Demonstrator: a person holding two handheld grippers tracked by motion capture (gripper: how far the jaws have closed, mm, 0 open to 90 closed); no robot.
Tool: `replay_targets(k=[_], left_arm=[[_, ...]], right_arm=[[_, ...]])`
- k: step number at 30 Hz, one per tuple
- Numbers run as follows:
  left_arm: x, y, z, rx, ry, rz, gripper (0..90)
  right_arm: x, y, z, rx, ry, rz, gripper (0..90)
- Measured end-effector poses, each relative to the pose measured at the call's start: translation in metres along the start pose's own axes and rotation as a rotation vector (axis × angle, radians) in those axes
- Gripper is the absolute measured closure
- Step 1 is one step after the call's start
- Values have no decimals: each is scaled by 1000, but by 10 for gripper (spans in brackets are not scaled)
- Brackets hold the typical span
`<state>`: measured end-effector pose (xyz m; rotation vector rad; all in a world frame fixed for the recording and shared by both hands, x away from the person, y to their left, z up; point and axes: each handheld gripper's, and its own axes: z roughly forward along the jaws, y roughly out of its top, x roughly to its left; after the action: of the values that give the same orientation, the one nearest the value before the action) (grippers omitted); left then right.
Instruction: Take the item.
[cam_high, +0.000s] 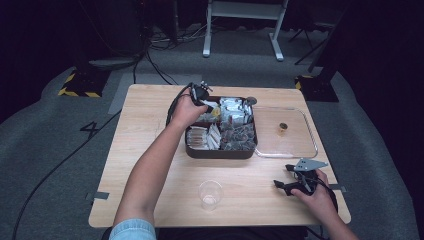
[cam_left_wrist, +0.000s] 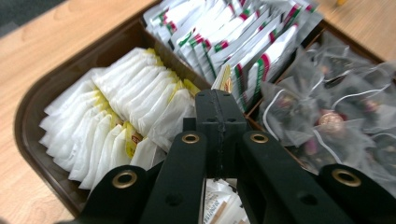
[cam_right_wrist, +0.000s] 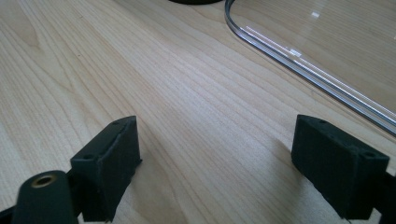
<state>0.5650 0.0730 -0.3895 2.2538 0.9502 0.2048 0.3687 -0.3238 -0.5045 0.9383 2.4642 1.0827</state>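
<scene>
Grey carpet and dark surrounds frame a pale wooden table (cam_high: 150, 150), with black cables trailing over the floor behind it and a white metal stand at the far end.

Near the table's centre sits a dark brown compartmented tray (cam_high: 220, 152) holding several kinds of sachets. The left gripper view shows white paper sachets with yellow tags (cam_left_wrist: 116, 112) stacked in the compartment at its left, white packets with red and green stripes (cam_left_wrist: 233, 42) in the next one beyond, and clear mesh pouches of dried flowers (cam_left_wrist: 336, 116) at its right.

Left gripper (cam_high: 204, 96), high view: held over the tray's far left corner, hand wrapped around it, cable looping off behind. Its own camera shows the two black jaws pressed flat together, tips over the divider between the yellow-tagged sachets and the striped packets. Nothing visible between them.

Right gripper (cam_high: 295, 182): rests low at the table's near right edge, grey three-cornered plate on top. Its own camera shows the jaws spread wide apart over bare wood, nothing between.

Just right of the brown tray lies a clear plastic lid with rounded corners (cam_high: 287, 152), flat on the table; a small dark round object (cam_high: 283, 127) sits on it, too small to identify. A clear plastic cup (cam_high: 210, 194) stands upright near the front edge, between the two forearms.
</scene>
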Motion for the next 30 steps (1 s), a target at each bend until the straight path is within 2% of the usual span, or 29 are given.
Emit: replay_targets(k=[5, 9, 11, 13, 14, 22, 26, 30], left_arm=[[-5, 1, -12, -22, 3, 4, 900], [-17, 2, -32, -53, 2, 28, 900], [-20, 2, -35, -58, -1, 31, 900], [-27, 0, -47, -71, 0, 53, 900], [-27, 0, -47, -71, 0, 53, 900], [-44, -10, -76, -103, -21, 95, 900], [-57, -19, -98, -129, -48, 128, 900], [-67, -25, -110, -142, -64, 148, 900]], right_arm=[[0, 0, 0, 0, 0, 0, 156], [0, 0, 0, 0, 0, -1, 156], [0, 0, 0, 0, 0, 0, 156], [0, 0, 0, 0, 0, -1, 156], [0, 0, 0, 0, 0, -1, 156], [0, 0, 0, 0, 0, -1, 156], [0, 0, 0, 0, 0, -1, 156], [0, 0, 0, 0, 0, -1, 156]])
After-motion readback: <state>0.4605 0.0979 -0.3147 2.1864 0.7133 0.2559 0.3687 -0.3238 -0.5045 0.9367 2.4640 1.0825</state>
